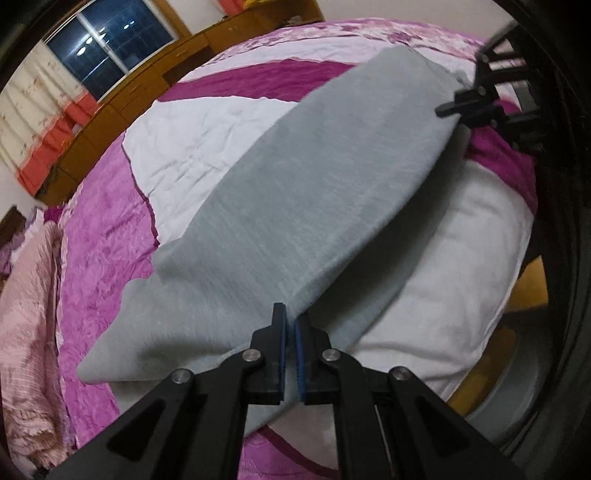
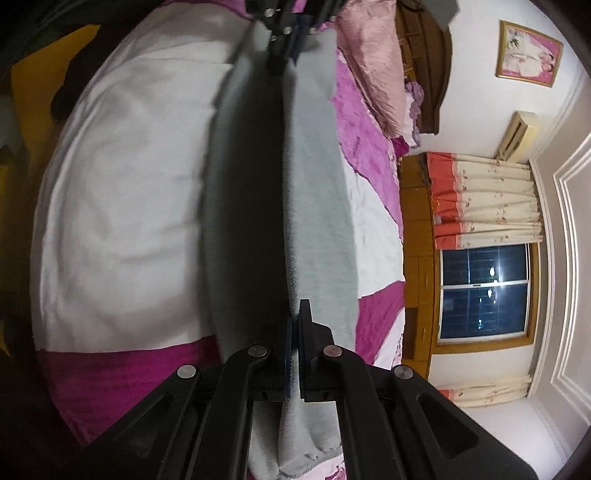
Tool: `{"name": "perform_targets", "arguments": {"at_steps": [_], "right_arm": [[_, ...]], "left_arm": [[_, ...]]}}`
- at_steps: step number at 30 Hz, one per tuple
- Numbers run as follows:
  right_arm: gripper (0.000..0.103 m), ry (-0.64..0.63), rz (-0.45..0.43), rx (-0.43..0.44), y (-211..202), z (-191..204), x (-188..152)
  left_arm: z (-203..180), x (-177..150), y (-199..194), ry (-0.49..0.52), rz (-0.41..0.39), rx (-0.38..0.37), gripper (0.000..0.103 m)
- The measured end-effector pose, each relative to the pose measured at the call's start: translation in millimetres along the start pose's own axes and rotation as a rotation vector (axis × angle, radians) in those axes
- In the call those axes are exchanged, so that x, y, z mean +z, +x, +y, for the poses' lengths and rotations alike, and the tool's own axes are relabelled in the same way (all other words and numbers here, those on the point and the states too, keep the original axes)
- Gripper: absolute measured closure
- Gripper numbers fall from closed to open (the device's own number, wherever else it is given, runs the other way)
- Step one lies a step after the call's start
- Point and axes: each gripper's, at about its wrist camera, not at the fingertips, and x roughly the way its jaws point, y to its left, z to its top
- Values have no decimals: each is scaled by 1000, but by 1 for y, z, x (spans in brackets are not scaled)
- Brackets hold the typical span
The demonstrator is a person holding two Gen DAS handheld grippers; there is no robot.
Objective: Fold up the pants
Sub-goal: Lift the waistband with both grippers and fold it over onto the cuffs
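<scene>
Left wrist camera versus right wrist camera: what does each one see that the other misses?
Only the left wrist view shows the grey pants as a broad panel stretched to the right gripper, which pinches their far end. Only the right wrist view shows a framed picture, a wall air conditioner and the pants edge-on, with the left gripper at the far end. Both show the bed's pink and white cover, the dark window and the curtains.

The grey pants (image 1: 295,192) are soft, matt cloth with a faintly fuzzy nap. The bedspread (image 1: 107,258) beneath is crinkled pink and white fabric with a slight sheen. The left hand-held gripper (image 1: 290,325) is matt black plastic with ridged blue pads (image 1: 300,354) and shiny metal pins. The cabinet (image 2: 417,236) is glossy wood.
</scene>
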Motion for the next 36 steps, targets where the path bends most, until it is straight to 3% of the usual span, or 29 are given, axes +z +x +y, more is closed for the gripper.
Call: {"name": "perform_targets", "arguments": {"at_steps": [7,16,19,24,27,32,36], "right_arm": [[103,-43,-18,40,-10,19,3],[103,-63,4,87,-3,45,1],[103,-55,11,82,2,48,3],[103,3,18,7,3,22,6],[103,26,17,-5,10,5,7],[103,-96,1,-1,15,35,9],[103,-150,-14,-4,5,58,3]], "left_arm": [[-21,-12,3,96,30,16,99],[-31,-16,11,123,56,17,99],[-33,-14,19,98,74,32,98],[-13,-6,15,-30,65,5,98],[-14,-3,21,-20,66,22,98],[-37,-11,27,103,57,109,98],[-35,-14,17,94,53,86,98]]}}
